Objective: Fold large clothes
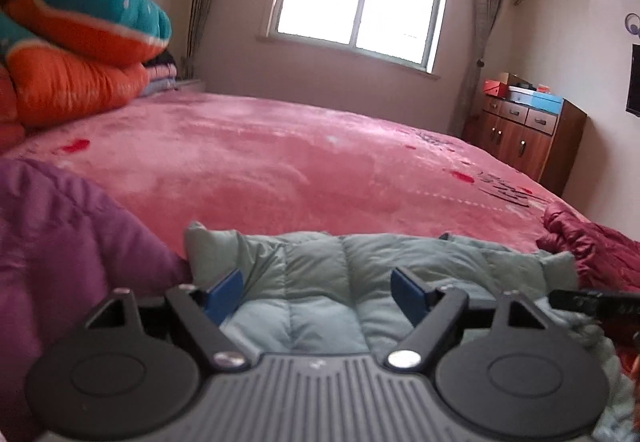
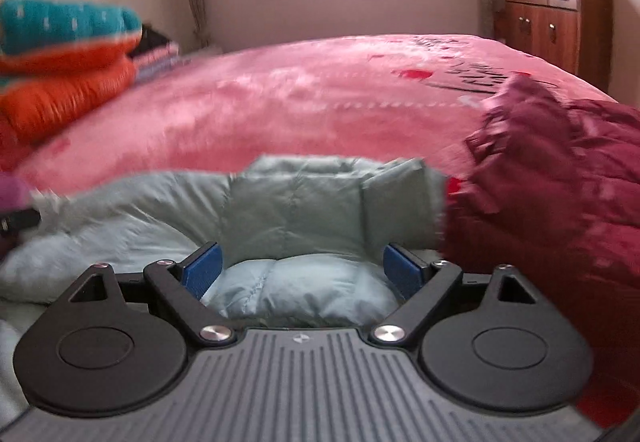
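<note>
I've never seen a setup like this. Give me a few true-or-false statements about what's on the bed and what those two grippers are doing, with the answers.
1. The pale green quilted puffer jacket lies on the pink plush bedspread. True.
2. The left gripper is clamped shut on the jacket. False: its blue pads stand wide apart, with nothing pinched between them.
3. A purple puffy garment lies to the jacket's left and a dark red quilted garment to its right. True.
4. The right gripper holds the dark red garment. False: it is open, over the green jacket.
5. The folded orange and teal bedding is piled on the wooden cabinet. False: it is stacked on the bed.
</note>
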